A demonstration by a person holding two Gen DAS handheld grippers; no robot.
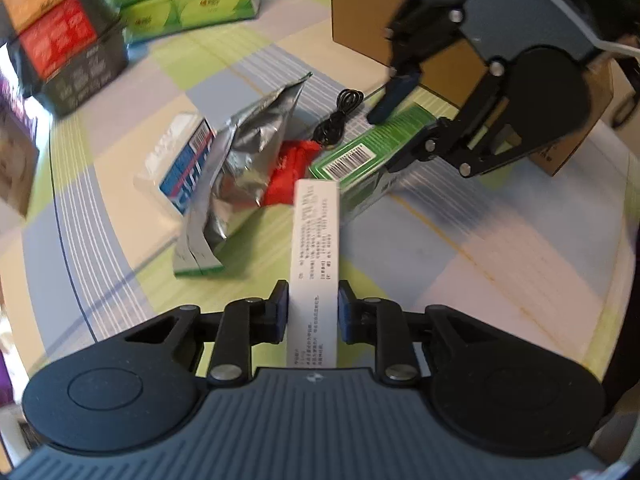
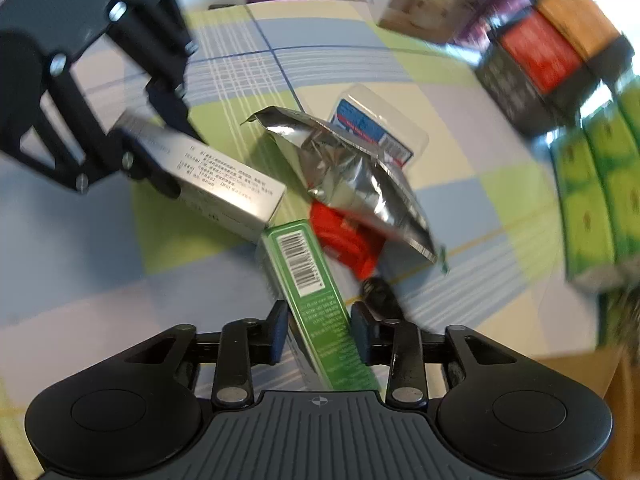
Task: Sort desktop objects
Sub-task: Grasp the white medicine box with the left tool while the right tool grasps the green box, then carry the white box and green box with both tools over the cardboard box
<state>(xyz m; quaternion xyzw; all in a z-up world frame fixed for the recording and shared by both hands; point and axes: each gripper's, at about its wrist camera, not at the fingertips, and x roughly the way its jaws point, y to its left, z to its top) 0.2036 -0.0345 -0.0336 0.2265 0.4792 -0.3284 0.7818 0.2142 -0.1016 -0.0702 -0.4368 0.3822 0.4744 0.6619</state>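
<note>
Left wrist: white box [image 1: 316,240] in jaws; right, green box [image 2: 316,300]

Surface: checked tablecloth [image 1: 480,264].
Centre: foil pouch [image 1: 240,148], red bag [image 1: 290,168], black cable [image 1: 340,116].
11 o'clock: tissue packs [image 1: 192,0].

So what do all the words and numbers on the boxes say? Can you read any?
No text is sharp enough to quote.
White box in the left gripper: small printed lines, too small to read.
Green box in the right gripper: a barcode and white print, digits blurred.
Blue and white packet: barcode and letters, blurred.
Green tissue packs: a red logo, unreadable.
Red box in the stack: white print, blurred.
</note>
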